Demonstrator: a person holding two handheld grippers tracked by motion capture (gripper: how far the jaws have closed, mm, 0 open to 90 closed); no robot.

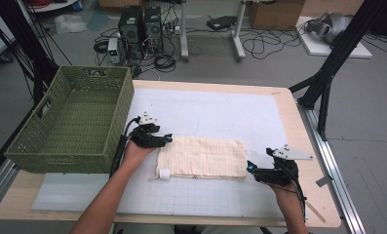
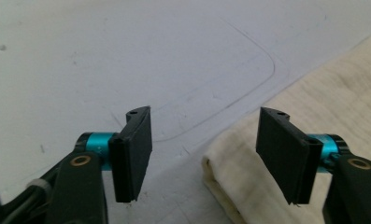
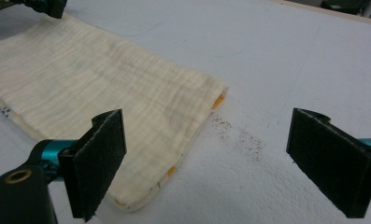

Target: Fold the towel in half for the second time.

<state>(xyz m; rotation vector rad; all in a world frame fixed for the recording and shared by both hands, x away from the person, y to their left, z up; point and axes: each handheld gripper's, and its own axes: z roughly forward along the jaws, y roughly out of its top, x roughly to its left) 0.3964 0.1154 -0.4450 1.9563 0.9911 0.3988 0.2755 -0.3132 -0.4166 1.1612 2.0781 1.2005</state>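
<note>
Now, the one cloth (image 1: pixel 202 157) I'm working lies folded flat on the white mat (image 1: pixel 220 112), near the front middle of the counter (image 1: pixel 298 146). A small white tag (image 1: pixel 164 174) sticks out at its front left corner.

My left tongs (image 1: pixel 163 139) sit at the cloth's left end. Seen in the left gripper view, the jaws are spread, and the folded corner of the cloth (image 2: pixel 239 177) lies between them with neither pad pressing on it.

My right tongs (image 1: pixel 250 168) are just beside the cloth's right end, jaws spread wide with nothing in them. From the right gripper view, one pad hangs over the near edge of the cloth (image 3: pixel 103 88) and the other over bare mat, where a patch of dark specks (image 3: pixel 241 137) marks the surface.

One green woven basket (image 1: pixel 74 122) stands at the left of the counter, close behind my left hand, overhanging the counter's edge. Nothing lies between the tongs and the cloth.

Beyond the counter, the floor holds two computer towers (image 1: pixel 141 24), loose cables and a cardboard box (image 1: pixel 276 13).
</note>
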